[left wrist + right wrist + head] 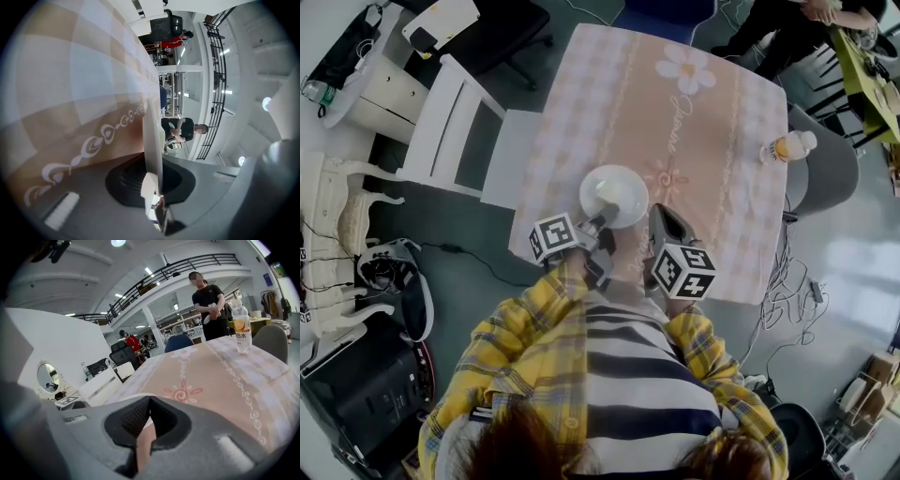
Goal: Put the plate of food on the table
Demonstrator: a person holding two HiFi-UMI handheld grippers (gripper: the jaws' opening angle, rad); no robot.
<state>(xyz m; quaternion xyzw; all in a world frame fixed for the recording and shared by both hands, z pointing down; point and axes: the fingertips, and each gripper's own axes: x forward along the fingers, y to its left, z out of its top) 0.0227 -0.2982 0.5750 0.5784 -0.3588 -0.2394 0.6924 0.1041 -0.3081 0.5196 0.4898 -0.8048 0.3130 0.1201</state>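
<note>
Plate (617,192) sits at the 6 o'clock edge of the table (712,103), over the pink checked cloth. It is round, so no long axis to note. It lies level, face up, with pale food (605,190) on it. Cannot tell if its underside touches the cloth.

My left claw (602,225) is clenched on the plate's rim at about 7 o'clock. In the left gripper view the rim (152,136) runs edge-on straight between the jaws, parallel to the cloth.

My right claw (661,220) is at the plate's 4 o'clock, just beside the rim. Its jaws are pressed together with nothing in them, and it points toward 12 across the cloth.

Bottle (789,147) stands upright at the plate's 2 o'clock, well apart. White chair (450,127) at 10 o'clock.
</note>
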